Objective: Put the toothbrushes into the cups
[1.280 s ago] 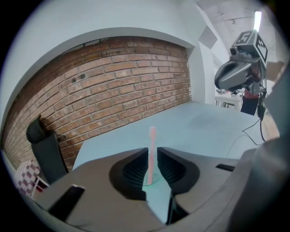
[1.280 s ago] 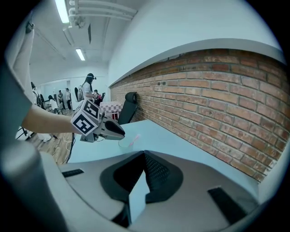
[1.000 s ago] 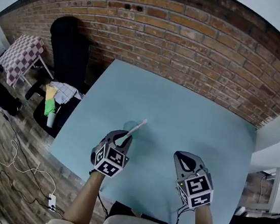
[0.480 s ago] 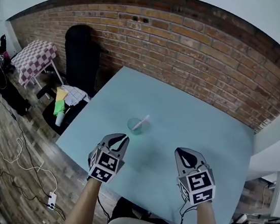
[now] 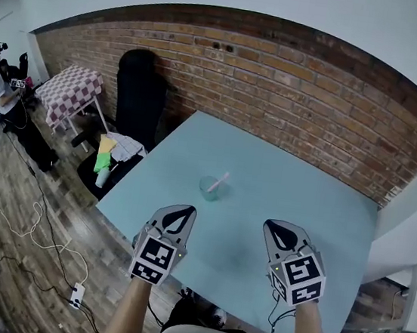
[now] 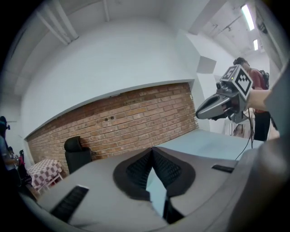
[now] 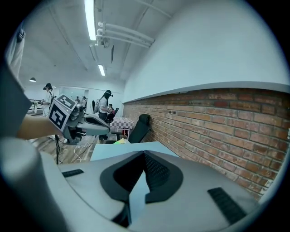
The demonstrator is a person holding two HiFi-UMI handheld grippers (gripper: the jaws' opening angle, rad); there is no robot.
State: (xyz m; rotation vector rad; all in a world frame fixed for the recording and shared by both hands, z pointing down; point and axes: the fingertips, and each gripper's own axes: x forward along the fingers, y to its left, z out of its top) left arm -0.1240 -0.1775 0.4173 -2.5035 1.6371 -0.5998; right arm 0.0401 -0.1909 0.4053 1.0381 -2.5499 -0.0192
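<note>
Tipping risk: leaning white toothbrush (image 5: 220, 179) may topple clear plastic cup (image 5: 208, 189); left tongs (image 5: 183, 210) and right tongs (image 5: 277, 227) clenched, empty.

No words, numbers or brand names can be read anywhere. The only printed marks are black-and-white square patterns on the faces of the left gripper's (image 5: 182, 212) marker cube (image 5: 154, 260) and the right gripper's (image 5: 278, 230) matching cube (image 5: 297, 277). These are block patterns, not letters or digits.
</note>
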